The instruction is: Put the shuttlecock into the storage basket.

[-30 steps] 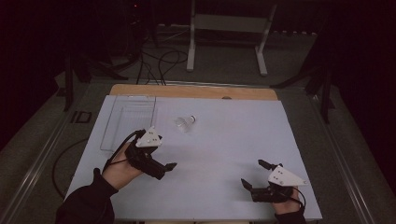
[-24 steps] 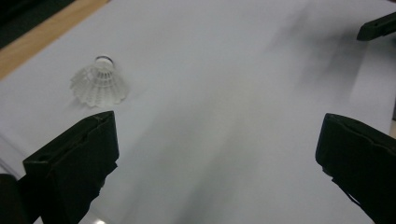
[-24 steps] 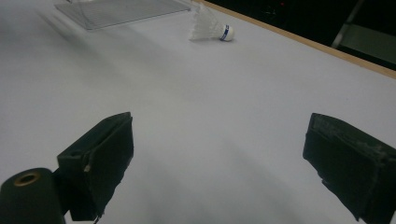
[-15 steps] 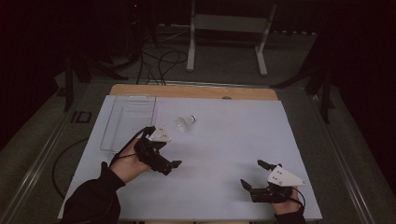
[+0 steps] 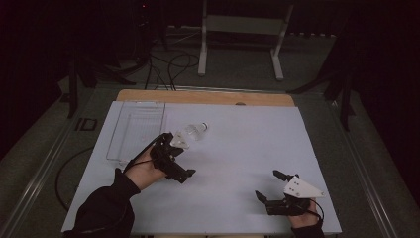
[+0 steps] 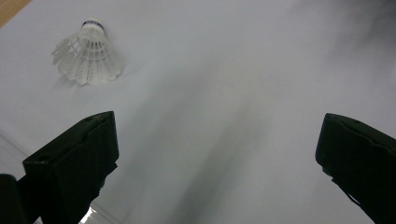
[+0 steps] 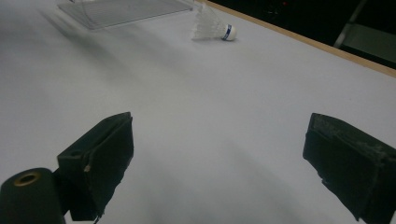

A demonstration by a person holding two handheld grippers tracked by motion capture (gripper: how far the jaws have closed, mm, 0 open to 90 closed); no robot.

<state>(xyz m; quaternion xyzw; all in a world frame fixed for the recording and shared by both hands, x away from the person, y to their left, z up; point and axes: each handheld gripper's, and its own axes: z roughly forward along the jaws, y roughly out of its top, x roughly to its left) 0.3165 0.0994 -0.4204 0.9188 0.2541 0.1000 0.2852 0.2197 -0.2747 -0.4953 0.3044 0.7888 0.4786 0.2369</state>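
A white feathered shuttlecock [image 5: 194, 131] with a blue-banded cork lies on its side on the white table sheet [image 5: 237, 148], cork pointing right. My left gripper [image 5: 182, 154] hovers just in front of it, held by a hand in a dark sleeve, jaws wide open and empty. In the left gripper view the shuttlecock [image 6: 88, 53] lies ahead and to the left of the open jaws. My right gripper [image 5: 266, 184] rests near the front right of the sheet, open and empty. From the right gripper view the shuttlecock [image 7: 212, 25] is far off.
A clear shallow tray [image 5: 136, 131] lies at the back left, just left of the shuttlecock, and its edge [image 7: 126, 9] shows in the right gripper view. A wooden strip [image 5: 205, 96] borders the far edge. Beyond stand a metal frame [image 5: 237, 44] and floor cables.
My left gripper has moved forward and to the right, closing in on the shuttlecock, and has turned somewhat. The right gripper and the shuttlecock have stayed put.
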